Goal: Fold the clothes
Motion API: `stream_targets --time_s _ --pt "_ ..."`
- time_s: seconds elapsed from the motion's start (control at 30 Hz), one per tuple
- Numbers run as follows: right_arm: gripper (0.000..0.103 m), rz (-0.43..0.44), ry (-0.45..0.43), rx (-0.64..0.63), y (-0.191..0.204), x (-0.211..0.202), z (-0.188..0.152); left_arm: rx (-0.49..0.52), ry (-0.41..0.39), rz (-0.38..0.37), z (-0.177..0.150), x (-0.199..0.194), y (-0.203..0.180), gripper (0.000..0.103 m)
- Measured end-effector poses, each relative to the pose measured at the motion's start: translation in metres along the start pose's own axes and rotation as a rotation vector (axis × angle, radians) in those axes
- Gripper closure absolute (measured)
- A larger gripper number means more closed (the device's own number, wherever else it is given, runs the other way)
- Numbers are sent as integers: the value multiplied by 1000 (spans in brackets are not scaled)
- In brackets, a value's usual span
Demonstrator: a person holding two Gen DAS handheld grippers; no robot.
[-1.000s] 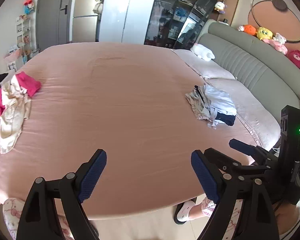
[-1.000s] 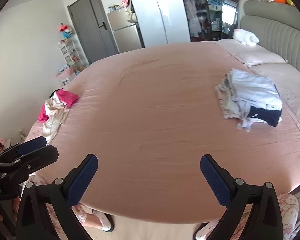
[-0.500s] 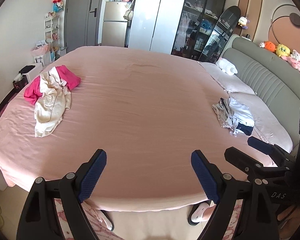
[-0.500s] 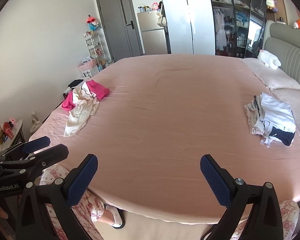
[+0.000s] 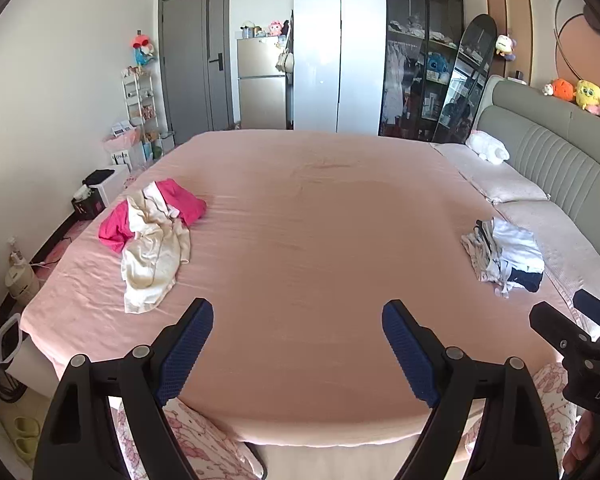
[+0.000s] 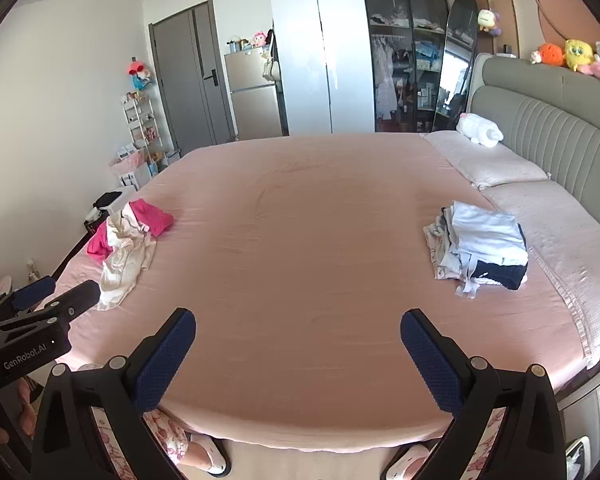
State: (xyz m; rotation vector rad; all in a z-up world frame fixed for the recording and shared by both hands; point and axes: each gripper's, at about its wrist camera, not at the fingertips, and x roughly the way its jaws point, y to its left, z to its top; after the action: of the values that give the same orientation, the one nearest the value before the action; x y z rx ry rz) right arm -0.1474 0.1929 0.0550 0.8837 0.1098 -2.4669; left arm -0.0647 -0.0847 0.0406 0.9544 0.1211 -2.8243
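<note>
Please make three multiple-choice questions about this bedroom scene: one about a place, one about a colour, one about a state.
1. Where is the folded stack?
A. near the pillows
B. on the floor
C. on the fridge

2. What colour lies under the cream garment?
A. green
B. bright pink
C. black

3. What state are both claws in?
A. shut on cloth
B. open, empty
C. hidden

Answers: 1 A, the stack lies on the bed beside the pillow side. 2 B, the pink garment shows beneath it. 3 B, the left claw and right claw are spread with nothing between.
</note>
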Motion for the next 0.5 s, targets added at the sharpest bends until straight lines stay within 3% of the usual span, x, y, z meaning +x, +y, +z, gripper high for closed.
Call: stream_targets --time_s 0.17,0.4,0.5 --pt "0 -7 -20 5 0 -6 3 -34 -70 20 7 -20 6 16" --pt "0 31 -30 -21 14 -1 8 -43 -47 54 5 -12 16 16" --pt "0 24 -50 -22 18 -2 10 -53 -43 35 4 -11 19 16"
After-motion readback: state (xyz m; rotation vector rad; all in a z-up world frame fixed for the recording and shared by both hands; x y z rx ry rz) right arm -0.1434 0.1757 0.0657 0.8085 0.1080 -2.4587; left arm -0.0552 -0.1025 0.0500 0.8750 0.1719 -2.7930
